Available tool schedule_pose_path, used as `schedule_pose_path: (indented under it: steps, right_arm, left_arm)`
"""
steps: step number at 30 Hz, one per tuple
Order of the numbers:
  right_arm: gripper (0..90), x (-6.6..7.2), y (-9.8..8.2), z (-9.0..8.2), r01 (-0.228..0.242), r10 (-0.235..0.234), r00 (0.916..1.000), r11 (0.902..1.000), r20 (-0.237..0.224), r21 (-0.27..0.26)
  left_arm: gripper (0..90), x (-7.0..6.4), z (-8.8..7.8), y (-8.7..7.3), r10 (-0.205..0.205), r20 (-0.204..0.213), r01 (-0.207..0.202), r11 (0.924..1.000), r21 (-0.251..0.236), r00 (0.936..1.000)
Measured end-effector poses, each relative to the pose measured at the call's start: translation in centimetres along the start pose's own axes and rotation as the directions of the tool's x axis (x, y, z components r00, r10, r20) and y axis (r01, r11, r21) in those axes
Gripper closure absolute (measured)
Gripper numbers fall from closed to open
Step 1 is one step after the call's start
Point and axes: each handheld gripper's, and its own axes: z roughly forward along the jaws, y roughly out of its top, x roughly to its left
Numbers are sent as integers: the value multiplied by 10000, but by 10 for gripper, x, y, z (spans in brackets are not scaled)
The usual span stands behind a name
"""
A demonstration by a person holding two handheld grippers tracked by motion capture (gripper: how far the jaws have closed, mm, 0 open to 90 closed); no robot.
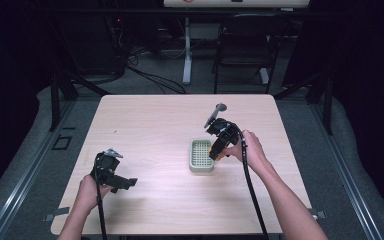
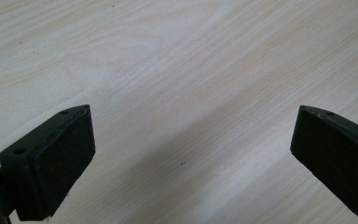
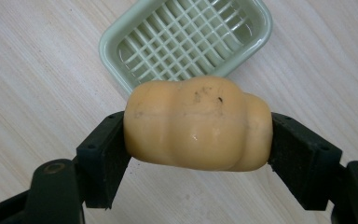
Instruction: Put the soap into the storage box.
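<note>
My right gripper [image 3: 198, 140] is shut on a smooth orange-yellow lumpy object [image 3: 198, 125], a soap-like bar with a few dark specks, pressed at both ends by the black pads. It hangs above the table just in front of a pale green soap dish [image 3: 186, 37] with a grid floor. From above, the right gripper [image 1: 219, 149] is at the right rim of the dish [image 1: 201, 155], and a bit of the orange bar [image 1: 221, 157] peeks out beneath it. My left gripper [image 2: 191, 154] is open over bare wood, and it sits at the table's front left [image 1: 122, 182].
The light wooden table [image 1: 170, 125] has bare surface around the dish. Cables trail from both grippers toward the front edge. Beyond the far edge stand a black folding chair [image 1: 242, 45] and a desk leg [image 1: 187, 50] on grey floor.
</note>
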Motion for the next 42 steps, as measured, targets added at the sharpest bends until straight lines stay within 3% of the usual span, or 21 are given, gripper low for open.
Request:
schedule_pose_path:
  steps: [19, 33, 35, 42]
  right_arm:
    - [252, 3, 22, 19, 123, -118, 9990, 9999, -431, 103]
    - [252, 3, 37, 39, 249, -186, 9973, 9956, -710, 898]
    - [252, 3, 38, 42, 57, 7, 9969, 9967, -792, 805]
    - [251, 1, 43, 49, 38, 59, 9958, 9944, -910, 1052]
  left_arm:
    - [0, 0, 0, -1, -15, 16, 15, 10000, -18, 10000]
    - [0, 0, 0, 0, 33, 52, -33, 10000, 20, 10000]
    - [0, 0, 0, 0, 33, 63, -33, 10000, 26, 10000]
    - [0, -1, 0, 0, 88, 77, -89, 9999, 80, 9999]
